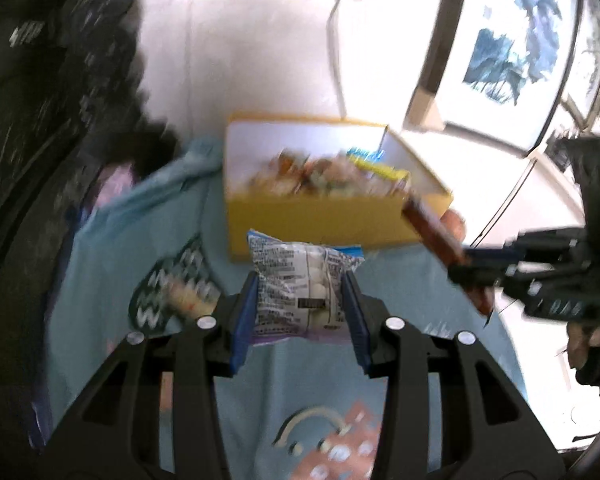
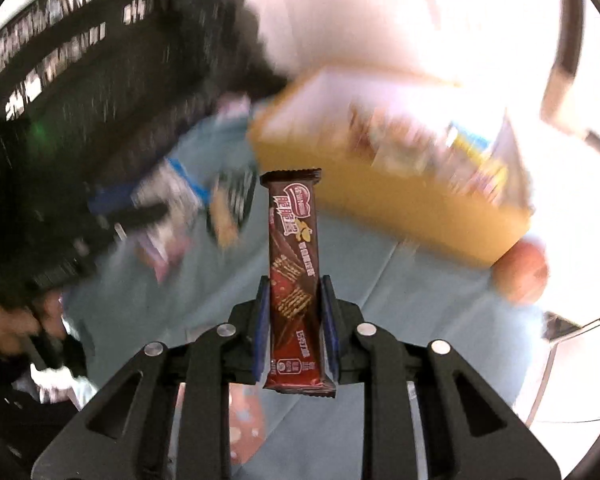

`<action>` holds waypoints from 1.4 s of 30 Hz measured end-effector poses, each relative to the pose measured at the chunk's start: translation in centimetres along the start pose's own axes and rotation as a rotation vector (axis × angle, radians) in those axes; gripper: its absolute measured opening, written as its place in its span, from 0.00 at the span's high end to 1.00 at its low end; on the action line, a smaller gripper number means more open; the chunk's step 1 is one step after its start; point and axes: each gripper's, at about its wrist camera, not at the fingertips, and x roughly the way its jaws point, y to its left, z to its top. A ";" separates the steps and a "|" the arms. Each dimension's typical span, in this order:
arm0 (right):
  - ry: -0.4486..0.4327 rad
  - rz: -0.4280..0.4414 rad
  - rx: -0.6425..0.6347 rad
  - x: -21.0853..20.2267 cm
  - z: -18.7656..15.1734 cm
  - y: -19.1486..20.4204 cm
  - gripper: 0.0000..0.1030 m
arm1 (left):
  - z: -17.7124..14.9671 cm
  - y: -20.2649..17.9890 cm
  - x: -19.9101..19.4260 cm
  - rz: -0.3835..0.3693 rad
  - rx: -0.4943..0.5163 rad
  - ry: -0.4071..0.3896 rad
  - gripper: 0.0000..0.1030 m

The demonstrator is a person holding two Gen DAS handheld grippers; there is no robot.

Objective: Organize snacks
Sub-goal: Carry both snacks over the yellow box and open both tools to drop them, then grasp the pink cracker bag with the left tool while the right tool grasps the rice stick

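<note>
My left gripper [image 1: 300, 308] is shut on a clear and blue candy bag [image 1: 300, 280], held above the light blue cloth. Ahead stands a yellow box [image 1: 324, 220] with several snacks inside. My right gripper [image 2: 294, 320] is shut on a brown wafer bar [image 2: 294, 264], held upright. In the left wrist view the right gripper [image 1: 480, 268] holds the wafer bar [image 1: 436, 240] by the box's right corner. In the right wrist view the yellow box [image 2: 380, 196] lies ahead to the right, and the left gripper [image 2: 132, 216] with its bag is at the left, blurred.
A dark green patterned snack pack [image 1: 176, 284] lies on the cloth [image 1: 112, 264] left of the box. An orange round fruit [image 2: 524, 272] sits by the box's right corner. A dark shelf [image 1: 40, 80] stands at the left. Framed pictures [image 1: 512, 40] hang at the right.
</note>
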 end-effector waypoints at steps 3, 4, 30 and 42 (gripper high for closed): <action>-0.081 -0.053 0.008 -2.8 3.3 -1.3 0.77 | 4.1 -1.8 0.2 -0.018 0.026 -0.046 0.59; -0.098 -0.073 0.012 -3.4 4.3 -1.8 0.77 | 5.0 -2.0 0.4 -0.024 0.033 -0.045 0.59; -0.145 -0.219 0.129 -2.0 11.4 -8.6 0.76 | 14.8 -4.8 11.0 0.019 0.089 -0.013 0.57; -0.104 -0.266 0.191 -0.9 10.8 -10.0 0.41 | 13.9 -0.9 11.2 0.107 -0.036 0.001 0.12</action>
